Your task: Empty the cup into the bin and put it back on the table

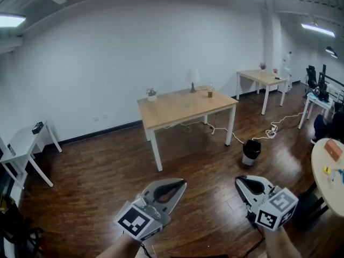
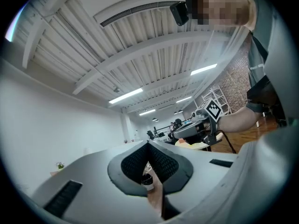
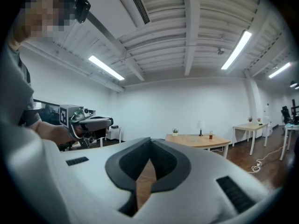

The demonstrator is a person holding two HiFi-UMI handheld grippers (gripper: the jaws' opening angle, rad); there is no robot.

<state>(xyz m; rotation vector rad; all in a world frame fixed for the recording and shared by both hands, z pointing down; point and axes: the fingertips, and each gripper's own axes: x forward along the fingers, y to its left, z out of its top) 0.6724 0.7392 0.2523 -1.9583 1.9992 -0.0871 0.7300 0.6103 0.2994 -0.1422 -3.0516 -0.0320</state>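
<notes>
The cup (image 1: 210,93), clear with a brown drink in it, stands near the far right corner of the wooden table (image 1: 177,109), beside a small lamp (image 1: 193,83) and a potted plant (image 1: 151,94). A black bin (image 1: 251,150) with a white liner sits on the floor by the table's right leg. My left gripper (image 1: 181,184) and right gripper (image 1: 240,179) are low in the head view, far short of the table, both shut and empty. In the right gripper view, the cup (image 3: 210,134) and table (image 3: 198,142) lie far ahead. The bin (image 2: 147,181) shows below the left gripper's (image 2: 148,144) shut tips.
A second wooden table (image 1: 263,78) stands at the back right. A white round table (image 1: 325,171) with small items is close on my right. White cables (image 1: 274,128) trail over the dark wood floor near the bin. A small white desk (image 1: 24,144) is at the left.
</notes>
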